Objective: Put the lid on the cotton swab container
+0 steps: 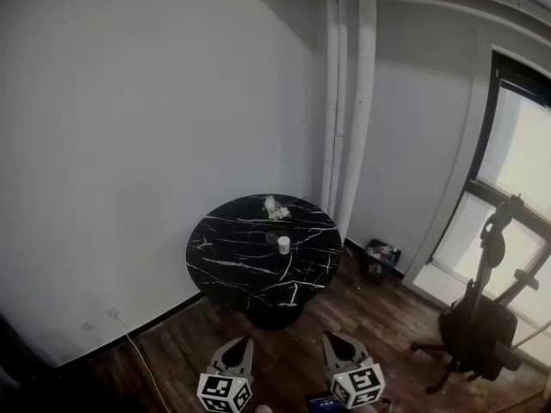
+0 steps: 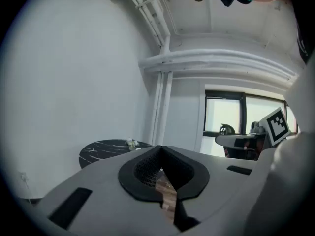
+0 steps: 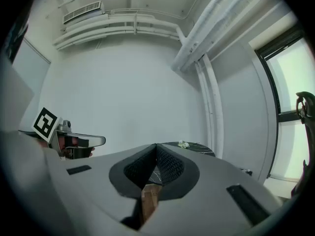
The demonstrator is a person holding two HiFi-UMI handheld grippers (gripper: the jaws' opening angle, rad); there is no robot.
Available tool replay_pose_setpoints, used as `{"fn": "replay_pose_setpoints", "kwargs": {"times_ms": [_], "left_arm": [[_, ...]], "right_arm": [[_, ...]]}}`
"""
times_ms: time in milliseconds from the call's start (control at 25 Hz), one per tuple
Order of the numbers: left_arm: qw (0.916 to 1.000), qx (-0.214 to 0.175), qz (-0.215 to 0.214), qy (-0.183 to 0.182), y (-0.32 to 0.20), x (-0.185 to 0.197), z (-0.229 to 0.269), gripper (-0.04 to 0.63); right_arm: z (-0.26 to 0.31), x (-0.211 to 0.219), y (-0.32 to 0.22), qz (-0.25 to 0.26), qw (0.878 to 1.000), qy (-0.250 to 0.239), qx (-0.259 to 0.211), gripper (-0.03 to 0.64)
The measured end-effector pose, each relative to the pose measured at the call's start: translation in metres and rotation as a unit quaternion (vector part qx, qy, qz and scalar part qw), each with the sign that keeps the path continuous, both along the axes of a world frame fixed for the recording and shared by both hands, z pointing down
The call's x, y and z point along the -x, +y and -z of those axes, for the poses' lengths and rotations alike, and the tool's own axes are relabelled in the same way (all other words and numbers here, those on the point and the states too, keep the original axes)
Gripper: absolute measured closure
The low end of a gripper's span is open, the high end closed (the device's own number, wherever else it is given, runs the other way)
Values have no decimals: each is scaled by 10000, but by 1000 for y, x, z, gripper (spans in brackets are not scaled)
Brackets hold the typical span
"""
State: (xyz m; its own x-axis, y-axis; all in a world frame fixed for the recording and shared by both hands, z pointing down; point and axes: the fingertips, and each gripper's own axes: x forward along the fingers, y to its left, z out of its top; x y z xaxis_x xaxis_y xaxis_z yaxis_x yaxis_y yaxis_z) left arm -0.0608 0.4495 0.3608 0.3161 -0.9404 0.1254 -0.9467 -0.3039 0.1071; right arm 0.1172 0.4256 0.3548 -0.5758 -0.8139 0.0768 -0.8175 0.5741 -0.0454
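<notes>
White wall (image 1: 129, 144) stands behind the table (image 1: 232, 265), which is round and black with pale veining and rests on a dark wooden floor (image 1: 284, 360). A window (image 1: 516, 162) lies well to the right of the table, with white vertical pipes (image 1: 349, 101) rising just beyond the table's far right edge. A dark office chair (image 1: 478, 329) stands well apart from the table, on its right, below the window. The left tongs (image 1: 244, 344) and the right tongs (image 1: 333, 341) are held side by side over the floor on the near side of the table, well short of its edge. Each gripper view shows its own black pads pressed together with nothing between them: left tongs (image 2: 160, 150) closed and empty, right tongs (image 3: 156, 147) likewise. The cotton swab container (image 1: 283, 244), a small white cylinder, stands upright near the table's middle. A small pale cluster (image 1: 275, 207) lies at the table's far edge, apart from the container; at this range it cannot be identified, and the lid cannot be confirmed.
</notes>
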Motion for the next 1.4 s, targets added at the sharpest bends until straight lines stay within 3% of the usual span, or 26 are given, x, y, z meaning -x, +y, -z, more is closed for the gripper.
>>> {"fn": "replay_pose_setpoints", "kwargs": {"times_ms": [440,840,1160,1400], "left_arm": [[9994,-10,210,271,-9,3,-3,581],[9996,201,192,31,-43,-4,-18,581],[9994,304,159,-40,-108,4,-39,581],[9991,402,87,-48,-191,12,-48,581]], "right_arm": [[-8,-14,-10,57,9999,91,50,600],[-22,-16,-40,155,9996,-35,222,600],[-42,-19,-103,1,9995,77,316,600],[-50,-8,-181,-49,9990,143,414,600]]}}
